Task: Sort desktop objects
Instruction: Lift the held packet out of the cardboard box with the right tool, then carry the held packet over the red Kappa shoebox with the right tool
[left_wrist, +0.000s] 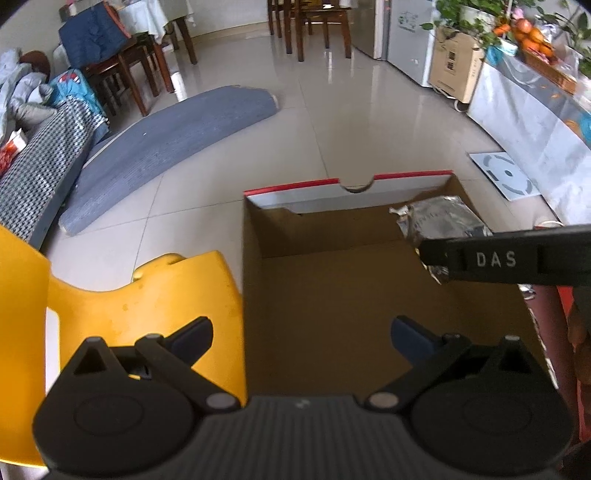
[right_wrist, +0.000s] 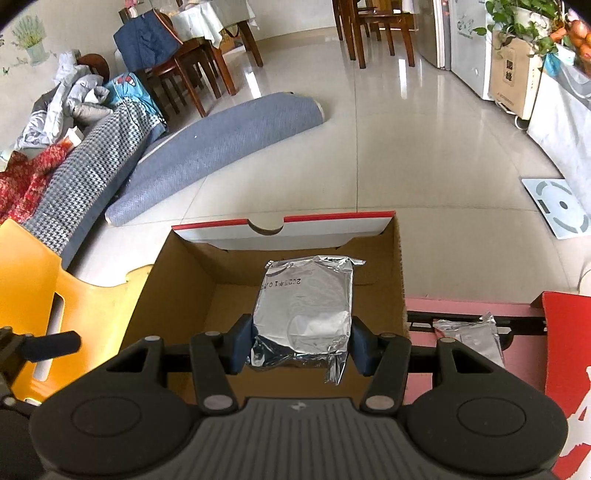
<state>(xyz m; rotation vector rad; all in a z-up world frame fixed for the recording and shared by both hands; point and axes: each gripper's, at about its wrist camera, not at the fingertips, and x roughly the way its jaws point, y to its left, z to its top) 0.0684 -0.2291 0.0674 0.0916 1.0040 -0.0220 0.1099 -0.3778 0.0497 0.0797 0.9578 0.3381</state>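
An open cardboard box (right_wrist: 177, 280) with a red-edged flap stands in front of me. My right gripper (right_wrist: 301, 345) is shut on a silver foil packet (right_wrist: 306, 306), holding it over the box's inside. In the left wrist view the same foil packet (left_wrist: 439, 218) shows at the box's right side, partly hidden by the right gripper's black finger marked DAS (left_wrist: 495, 260). My left gripper (left_wrist: 301, 338) hangs open over the box (left_wrist: 332, 280), its fingers wide apart with nothing between them. A second foil packet (right_wrist: 469, 336) lies on the pink surface to the right.
A yellow plastic chair (left_wrist: 155, 310) stands left of the box. A pink surface (right_wrist: 476, 314) and a red lid (right_wrist: 569, 354) lie to the right. On the tiled floor beyond are a rolled blue mat (right_wrist: 229, 147), a white scale (right_wrist: 557, 206) and wooden dining chairs.
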